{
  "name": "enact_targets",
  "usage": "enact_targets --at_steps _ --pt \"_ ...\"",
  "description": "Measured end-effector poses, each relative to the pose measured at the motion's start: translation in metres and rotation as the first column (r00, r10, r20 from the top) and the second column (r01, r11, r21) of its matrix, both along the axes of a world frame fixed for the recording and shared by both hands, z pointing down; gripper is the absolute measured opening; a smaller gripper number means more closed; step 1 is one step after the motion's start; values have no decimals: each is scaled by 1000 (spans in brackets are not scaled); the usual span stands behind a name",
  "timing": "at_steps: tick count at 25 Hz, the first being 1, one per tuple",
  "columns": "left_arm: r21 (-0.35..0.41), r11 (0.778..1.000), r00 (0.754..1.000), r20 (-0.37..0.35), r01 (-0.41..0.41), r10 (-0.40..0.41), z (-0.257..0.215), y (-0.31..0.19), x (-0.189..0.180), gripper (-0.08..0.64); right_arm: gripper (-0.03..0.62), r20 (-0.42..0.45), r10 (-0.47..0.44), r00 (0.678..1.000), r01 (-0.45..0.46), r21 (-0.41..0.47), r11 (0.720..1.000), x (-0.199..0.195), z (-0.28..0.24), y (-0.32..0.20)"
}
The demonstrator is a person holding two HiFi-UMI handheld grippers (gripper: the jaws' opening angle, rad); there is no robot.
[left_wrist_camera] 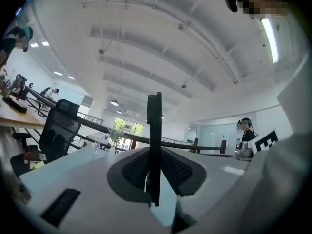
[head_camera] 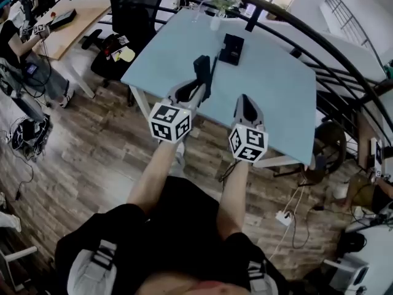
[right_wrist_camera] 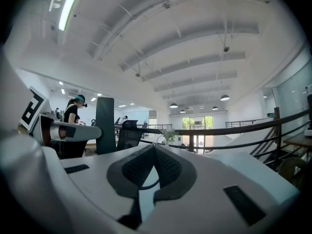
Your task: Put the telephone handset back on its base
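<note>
The black telephone handset (head_camera: 203, 71) is pinched upright in my left gripper (head_camera: 198, 88), which is shut on its lower part above the near side of the pale blue table (head_camera: 279, 94). In the left gripper view the handset (left_wrist_camera: 154, 126) shows edge-on as a thin dark bar between the jaws. The black base (head_camera: 231, 48) lies flat on the table a little beyond and right of the handset. My right gripper (head_camera: 244, 101) hovers over the table's near edge, right of the left one, jaws shut with nothing in them. In the right gripper view the handset (right_wrist_camera: 105, 125) stands at the left.
A black office chair (head_camera: 136, 11) stands at the table's far left corner. A small vase with a plant (head_camera: 217, 18) sits at the far edge. A dark railing (head_camera: 344, 60) curves behind and right of the table. Wooden floor with cables and a power strip (head_camera: 284, 217) lies below.
</note>
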State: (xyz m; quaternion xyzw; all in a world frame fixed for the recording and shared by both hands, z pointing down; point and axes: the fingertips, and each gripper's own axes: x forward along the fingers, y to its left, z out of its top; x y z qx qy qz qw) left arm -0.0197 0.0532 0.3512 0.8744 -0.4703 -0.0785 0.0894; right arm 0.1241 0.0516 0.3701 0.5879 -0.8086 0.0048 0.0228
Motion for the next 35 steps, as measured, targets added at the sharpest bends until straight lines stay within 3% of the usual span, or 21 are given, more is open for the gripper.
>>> enact_targets --at_steps 3,10,14,20,27,35 --pt "-25 999 999 -42 -20 18 8 -48 2 64 -6 -8 7 1000 -8 -61 998 3 23 -42" --pt "-107 992 997 -40 -67 63 35 -154 -8 64 -6 7 -19 1000 19 -145 989 -25 53 -147" --pt "-121 988 995 -40 -92 87 40 -212 -17 64 -6 7 -71 997 71 -139 988 -52 50 -207" --pt "-163 977 990 -50 -137 131 62 -268 -26 64 -6 7 -68 998 69 -163 984 -69 68 -257" --pt "-257 940 974 -87 -224 208 104 -300 10 64 -6 7 33 999 -30 -251 968 -15 103 -278" --pt "-318 902 957 -79 -290 280 131 -324 54 64 -6 47 69 997 -53 -279 959 21 121 -297"
